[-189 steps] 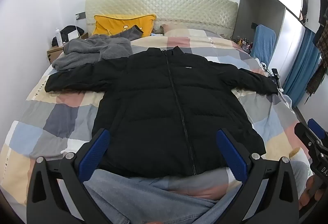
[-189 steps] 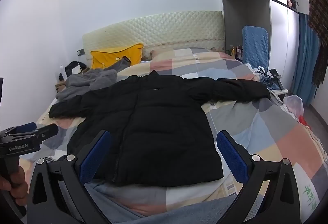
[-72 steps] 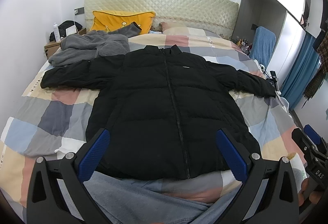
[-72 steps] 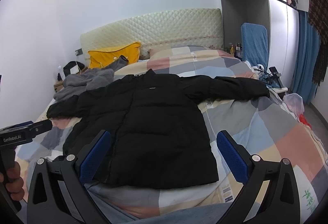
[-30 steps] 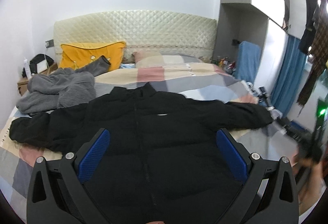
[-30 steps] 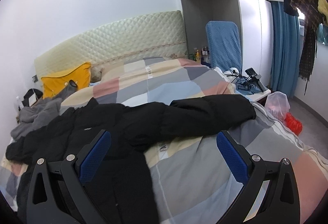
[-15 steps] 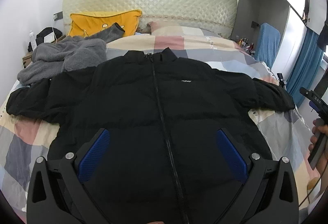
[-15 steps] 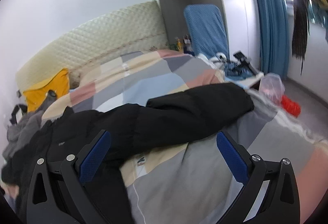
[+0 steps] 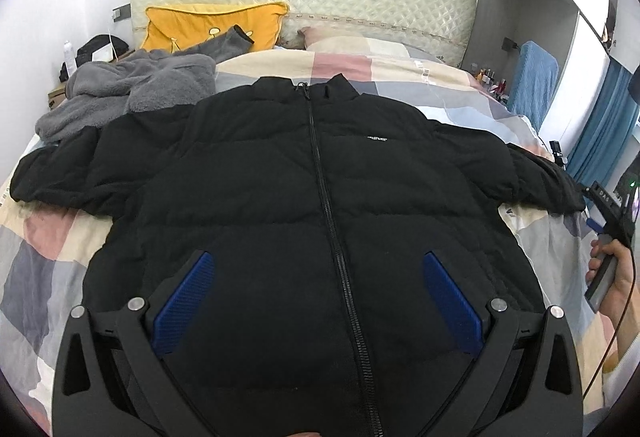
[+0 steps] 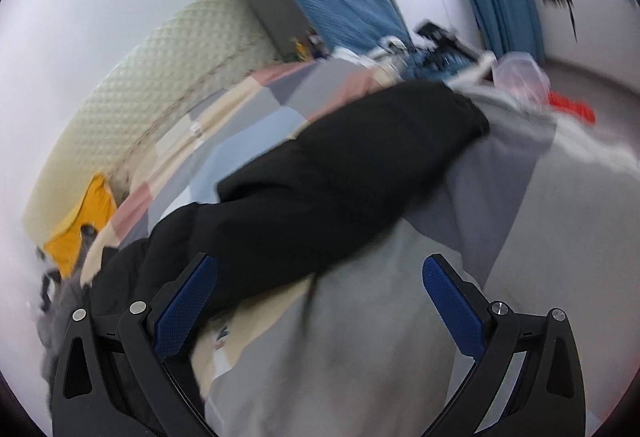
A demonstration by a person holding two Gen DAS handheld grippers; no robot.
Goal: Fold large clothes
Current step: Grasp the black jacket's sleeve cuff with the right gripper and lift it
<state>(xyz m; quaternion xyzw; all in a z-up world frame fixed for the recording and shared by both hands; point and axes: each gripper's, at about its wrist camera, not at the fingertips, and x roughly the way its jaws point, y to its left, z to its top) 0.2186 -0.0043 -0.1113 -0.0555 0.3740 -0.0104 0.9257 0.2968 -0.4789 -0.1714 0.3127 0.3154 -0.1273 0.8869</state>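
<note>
Black jacket (image 9: 320, 197) lay flat, zipped, on patchwork bed (image 9: 36, 249), sleeves spread. Left gripper (image 9: 318, 299) hovered over hem, jaws wide, holding nothing. Right gripper (image 10: 320, 295) wide, empty; sleeve (image 10: 320, 189) just ahead, near left finger.

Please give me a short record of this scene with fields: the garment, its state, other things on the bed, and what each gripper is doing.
garment: black puffer jacket
state: flat on the patchwork bed, front up, zipped, sleeves spread out
right sleeve: lies ahead of the right gripper
other things: grey fleece, yellow pillow
left gripper: jaws open, over the jacket's lower front, holding nothing
right gripper: jaws open, empty; view blurred
</note>
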